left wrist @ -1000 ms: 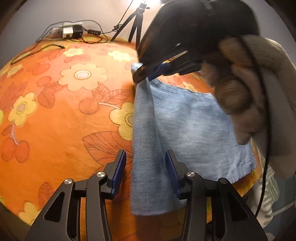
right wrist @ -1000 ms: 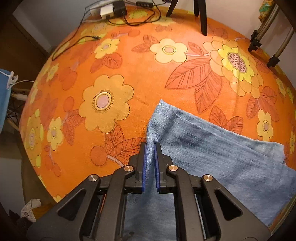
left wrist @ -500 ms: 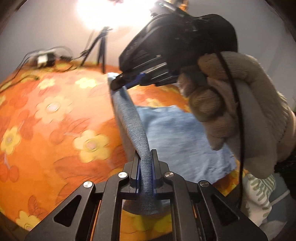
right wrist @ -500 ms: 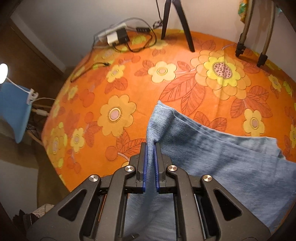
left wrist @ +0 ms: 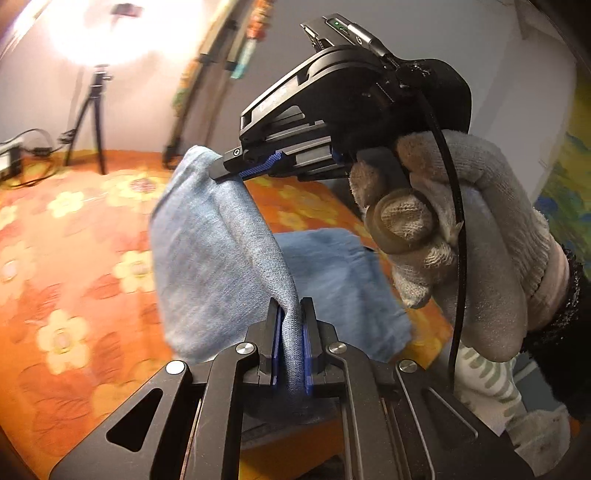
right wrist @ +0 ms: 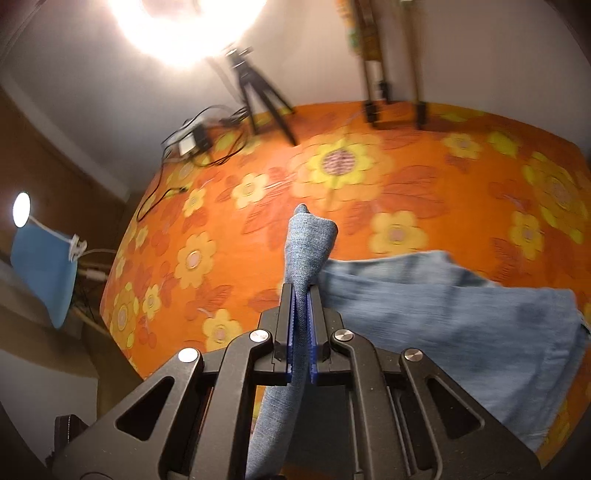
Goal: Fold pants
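The blue denim pants (left wrist: 207, 266) lie partly on the orange flowered bedspread (left wrist: 66, 258) and are lifted at one edge. My left gripper (left wrist: 290, 325) is shut on that raised edge, the cloth pinched between its blue pads. Ahead of it, my right gripper (left wrist: 236, 171), held by a gloved hand (left wrist: 461, 229), is shut on the same edge farther along. In the right wrist view my right gripper (right wrist: 303, 317) clamps a bunched fold of the pants (right wrist: 461, 332), and the rest drapes down to the right onto the bedspread (right wrist: 406, 192).
A tripod (right wrist: 258, 92) with a bright lamp (right wrist: 184, 26) stands at the bed's far edge, next to a power adapter with cables (right wrist: 192, 144). Wooden poles (right wrist: 391, 74) lean on the wall. A blue cloth (right wrist: 40, 266) hangs off the bed's left side.
My left gripper closed on the pants' edge, which lay between its open jaws a second ago. Both grippers rose, lifting that edge off the bedspread, and both views tilted up towards the wall.
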`<state>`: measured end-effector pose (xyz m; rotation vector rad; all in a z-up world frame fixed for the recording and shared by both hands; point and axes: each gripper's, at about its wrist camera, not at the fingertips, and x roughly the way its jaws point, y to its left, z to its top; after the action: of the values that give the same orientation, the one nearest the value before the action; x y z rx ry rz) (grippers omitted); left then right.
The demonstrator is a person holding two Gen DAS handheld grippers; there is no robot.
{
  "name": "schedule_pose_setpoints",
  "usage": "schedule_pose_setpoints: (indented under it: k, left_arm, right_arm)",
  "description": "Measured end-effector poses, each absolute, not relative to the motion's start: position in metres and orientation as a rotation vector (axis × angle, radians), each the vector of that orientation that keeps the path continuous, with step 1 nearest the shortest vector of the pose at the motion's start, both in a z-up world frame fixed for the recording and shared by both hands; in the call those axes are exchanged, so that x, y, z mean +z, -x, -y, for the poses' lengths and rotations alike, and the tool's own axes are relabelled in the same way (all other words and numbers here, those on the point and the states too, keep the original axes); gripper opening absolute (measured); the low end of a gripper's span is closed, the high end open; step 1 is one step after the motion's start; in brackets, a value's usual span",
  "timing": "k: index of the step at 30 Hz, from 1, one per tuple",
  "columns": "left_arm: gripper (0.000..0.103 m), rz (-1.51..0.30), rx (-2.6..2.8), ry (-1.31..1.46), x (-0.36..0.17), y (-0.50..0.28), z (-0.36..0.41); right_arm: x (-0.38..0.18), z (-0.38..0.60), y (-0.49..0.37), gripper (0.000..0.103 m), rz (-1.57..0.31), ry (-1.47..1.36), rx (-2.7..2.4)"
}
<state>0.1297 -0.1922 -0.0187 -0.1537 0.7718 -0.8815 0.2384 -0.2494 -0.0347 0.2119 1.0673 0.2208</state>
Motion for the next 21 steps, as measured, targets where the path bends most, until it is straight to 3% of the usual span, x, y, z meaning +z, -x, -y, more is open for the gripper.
schedule_pose_setpoints:
  k: [21]
  left_arm:
    - [0.008,-0.799,-1.193,-0.011,-0.028,-0.110,0.362]
  right_arm:
    - [-0.024,0.458,-0.158,0.006,-0.989,-0.343,-0.081]
